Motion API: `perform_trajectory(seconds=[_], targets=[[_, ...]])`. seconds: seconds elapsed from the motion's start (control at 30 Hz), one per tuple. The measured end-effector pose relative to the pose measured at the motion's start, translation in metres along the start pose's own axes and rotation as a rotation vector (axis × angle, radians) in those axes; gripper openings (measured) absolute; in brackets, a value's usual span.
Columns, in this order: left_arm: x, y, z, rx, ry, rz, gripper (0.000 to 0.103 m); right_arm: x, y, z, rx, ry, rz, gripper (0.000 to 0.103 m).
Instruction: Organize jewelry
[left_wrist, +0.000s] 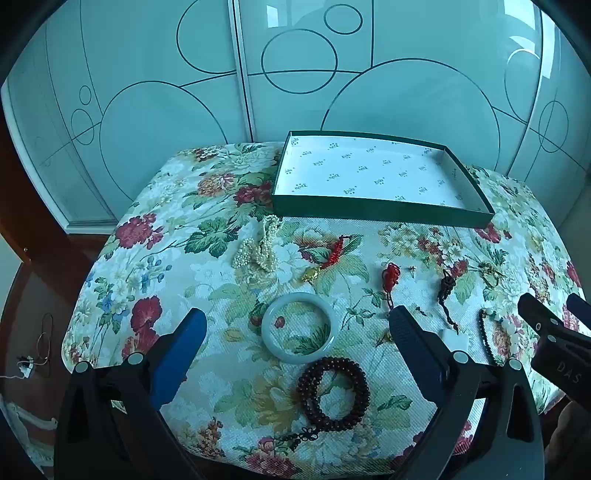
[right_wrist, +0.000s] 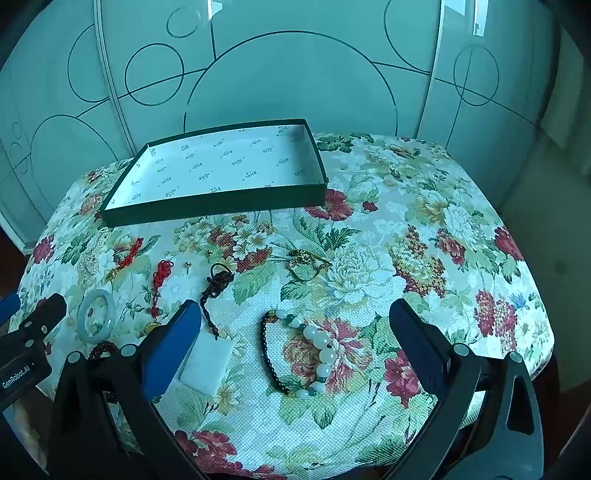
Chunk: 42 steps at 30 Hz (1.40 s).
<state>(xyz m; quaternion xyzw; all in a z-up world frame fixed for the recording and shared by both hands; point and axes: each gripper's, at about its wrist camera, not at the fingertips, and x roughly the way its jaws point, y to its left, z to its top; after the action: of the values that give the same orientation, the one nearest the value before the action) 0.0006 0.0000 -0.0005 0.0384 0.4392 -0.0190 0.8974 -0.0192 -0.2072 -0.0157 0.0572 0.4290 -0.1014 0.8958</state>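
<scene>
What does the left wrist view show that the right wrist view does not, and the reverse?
Only the left wrist view shows the whole dark red bead bracelet and the pearl strand clearly. Only the right wrist view shows the whole white-and-black bead bracelet and white rectangular pendant. Both show the empty green box, the jade bangle, the red knot charm and the floral cloth.

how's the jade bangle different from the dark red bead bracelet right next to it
The jade bangle is one smooth, pale green solid ring; the dark red bead bracelet is many small beads coiled in several loops. The bangle is plain, while the bead bracelet trails a dark knotted tail. Both lie flat on the floral cloth, in front of the open left gripper.
</scene>
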Motion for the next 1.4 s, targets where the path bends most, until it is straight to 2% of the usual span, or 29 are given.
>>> perform_trajectory(seconds=[1.4], targets=[[-0.0031, -0.0002, -0.0020, -0.001, 0.002, 0.005, 0.098, -0.0068, -0.0007, 0.0013, 0.010, -0.009, 0.014, 0.101]])
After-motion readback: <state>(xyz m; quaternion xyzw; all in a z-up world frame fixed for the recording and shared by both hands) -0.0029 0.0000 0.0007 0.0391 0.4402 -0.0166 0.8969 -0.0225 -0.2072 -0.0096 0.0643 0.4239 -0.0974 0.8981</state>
